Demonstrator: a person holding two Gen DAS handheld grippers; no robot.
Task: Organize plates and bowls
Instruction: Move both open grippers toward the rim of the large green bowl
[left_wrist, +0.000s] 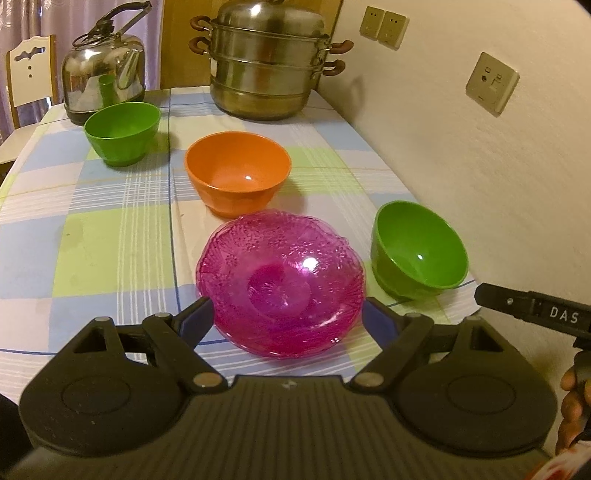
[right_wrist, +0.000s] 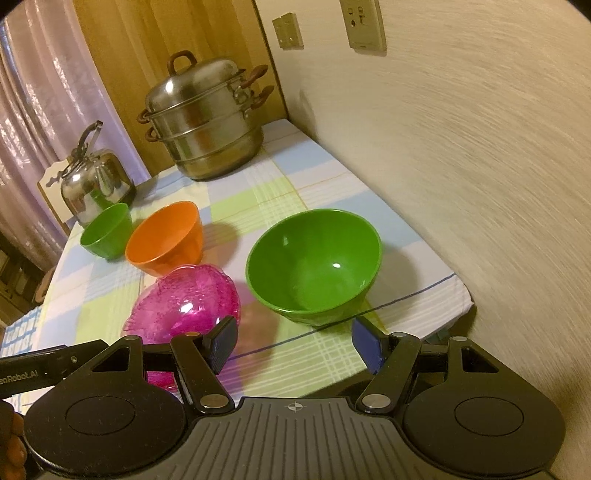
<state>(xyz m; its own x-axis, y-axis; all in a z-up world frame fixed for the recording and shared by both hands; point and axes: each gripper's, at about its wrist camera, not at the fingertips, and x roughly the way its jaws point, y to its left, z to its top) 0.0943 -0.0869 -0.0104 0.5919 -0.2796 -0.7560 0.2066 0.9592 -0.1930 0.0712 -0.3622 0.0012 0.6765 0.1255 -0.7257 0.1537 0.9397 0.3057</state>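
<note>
left gripper: hovering low over the near edge of the table, jaws standing wide on either side of the pink plates, blue pads flanking the rim; pressing on the glass or not, impossible to tell.
right gripper: hanging just in front of the near green bowl, jaws parted, nothing between them, only tablecloth showing in the gap.
hand: showing at the right edge of the left wrist view, wrapping fingers round a black handle.
pink plates: sitting closest, a stack of patterned see-through glass, lying on the checked tablecloth near the front edge.
near green bowl: standing upright just right of the pink plates, close to the wall-side edge of the table, apart from the stack.
orange bowl: resting upright right behind the pink plates, very close to their far rim; touching or not, hard to say.
far green bowl: standing upright farther back and to the left, well apart from the orange bowl.
kettle: gleaming just behind the far green bowl, at the back left.
steamer pot: sitting lidded and tiered at the far end of the table.
wall: running along the right side, carrying sockets.
</note>
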